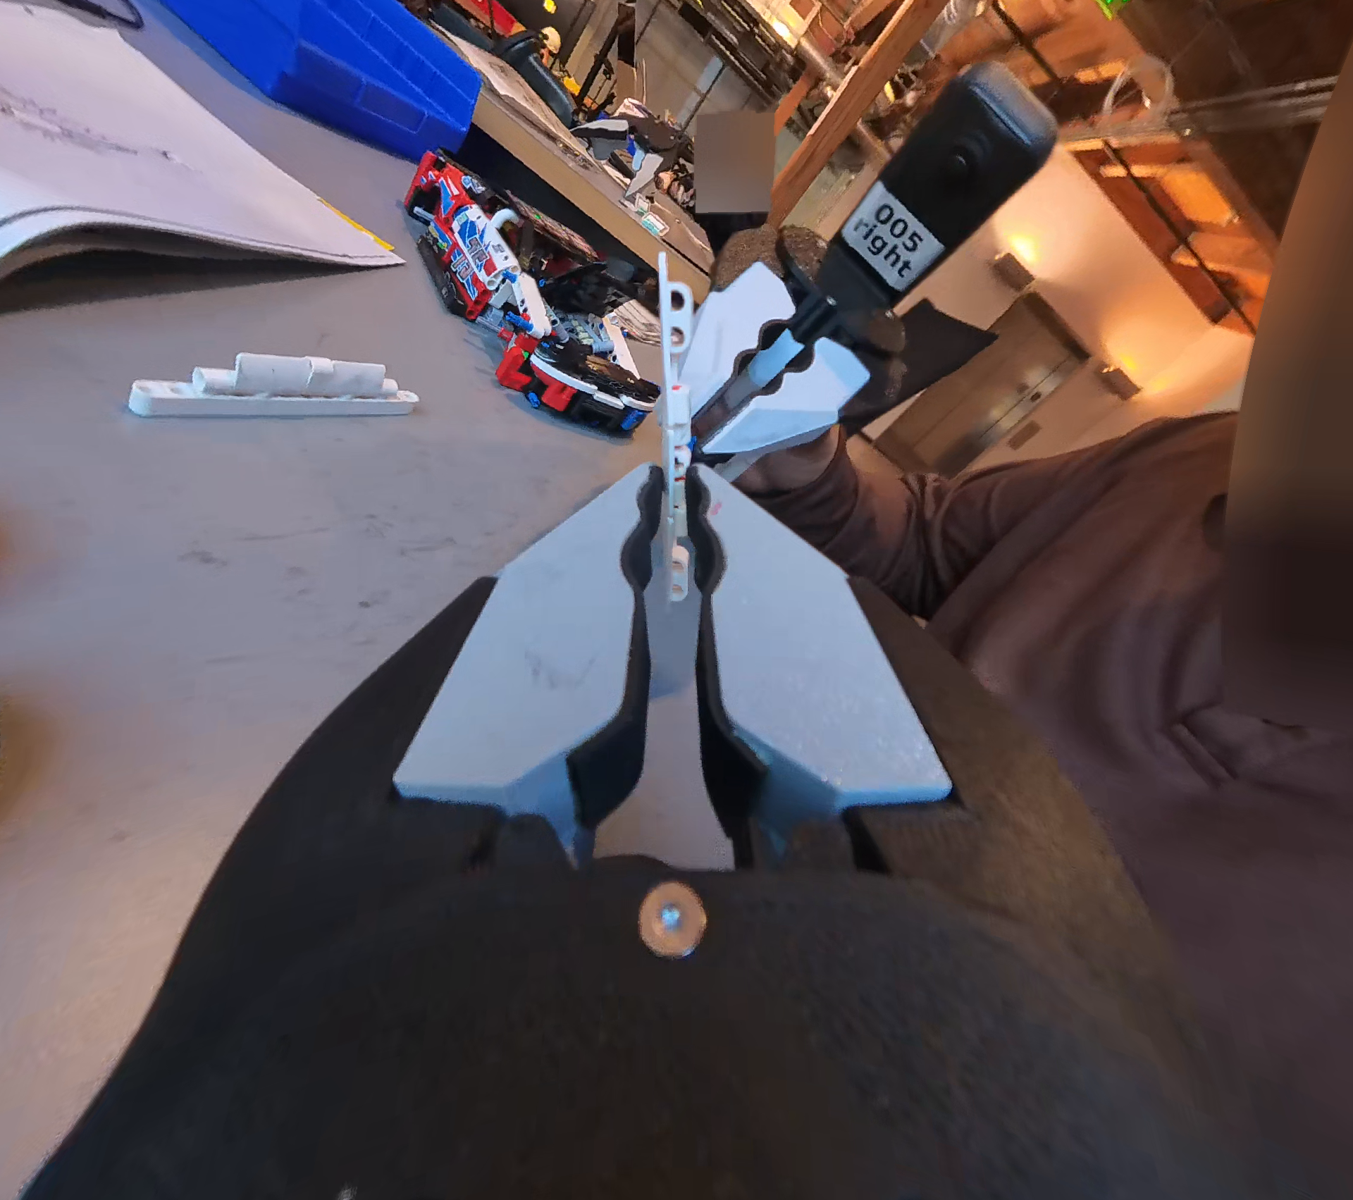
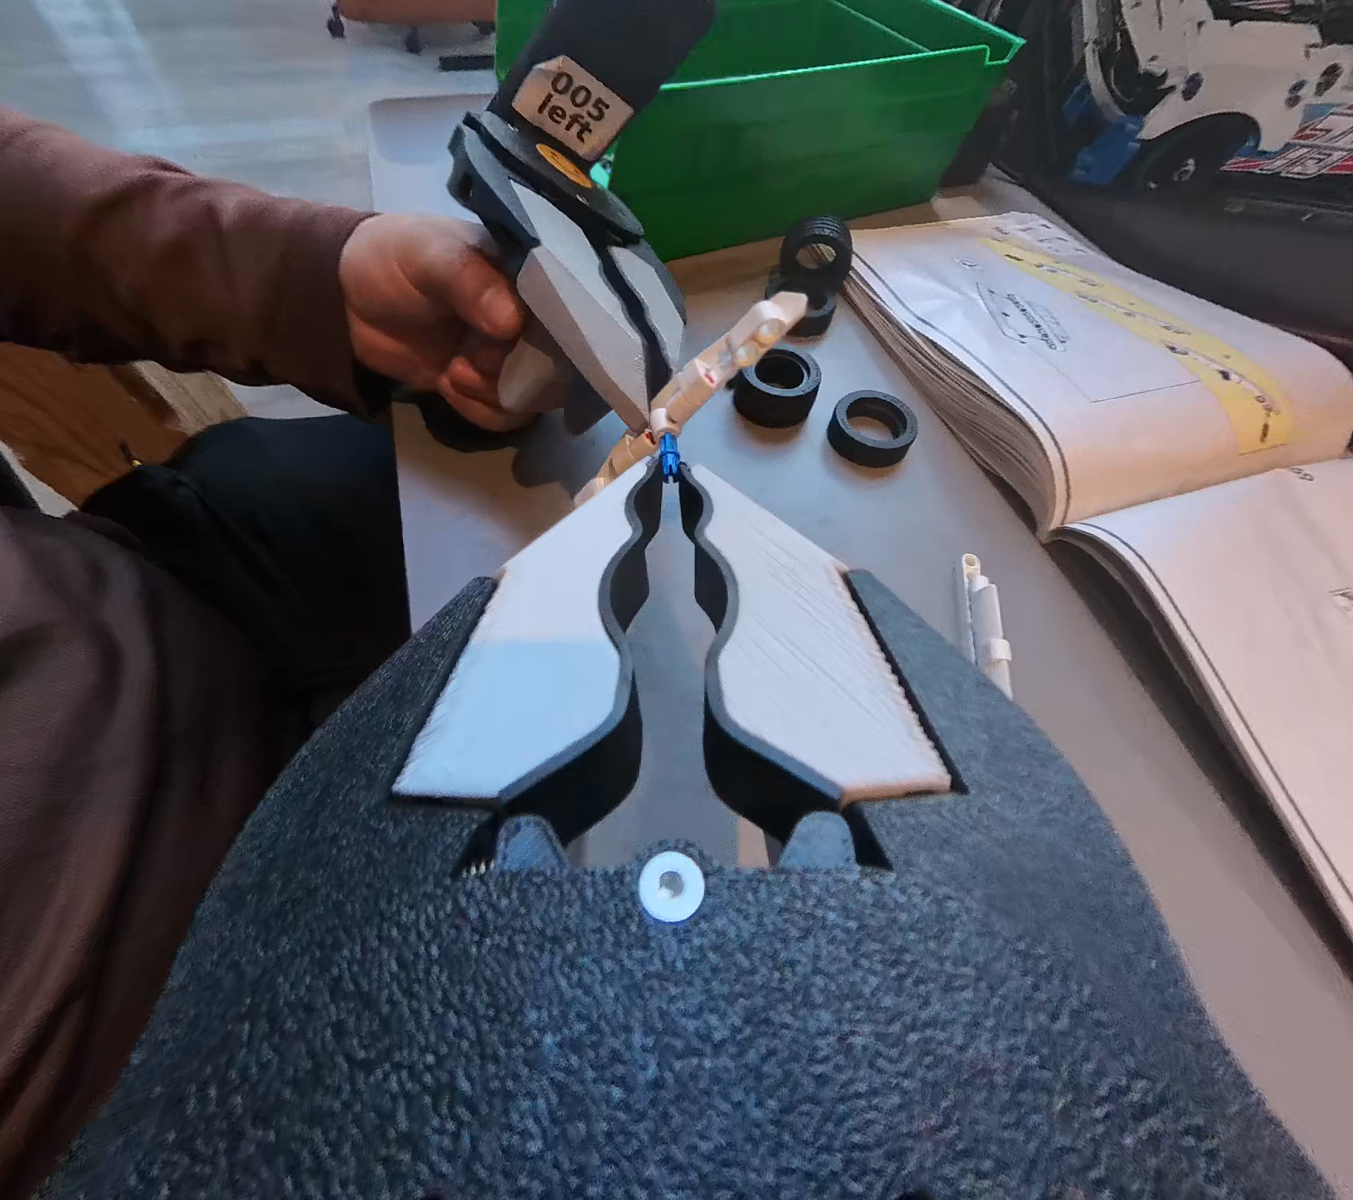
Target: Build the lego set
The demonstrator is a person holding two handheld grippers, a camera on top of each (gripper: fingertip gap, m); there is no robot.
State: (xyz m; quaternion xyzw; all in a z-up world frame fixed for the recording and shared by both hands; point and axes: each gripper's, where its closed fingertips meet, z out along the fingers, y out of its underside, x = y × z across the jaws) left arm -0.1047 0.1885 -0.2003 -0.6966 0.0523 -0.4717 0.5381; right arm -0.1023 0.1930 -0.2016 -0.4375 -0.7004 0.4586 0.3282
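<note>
Left gripper (image 1: 670, 484) clamped on a long white holed beam (image 1: 675, 359) held above the counter (image 1: 293, 542); right gripper (image 2: 670, 469), at its 6 o'clock, pinches a small blue pin (image 2: 667, 456): light, stiff, slippery parts, best gripped across flat sides.

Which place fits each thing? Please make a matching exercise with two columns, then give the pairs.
1. blue pin
2. white beam
3. black tyres
4. green bin

a. loose on the table
b. at the table's far end
c. in the left gripper
d. at the tips of the right gripper

Pairs: 1-d, 2-c, 3-a, 4-b
</note>
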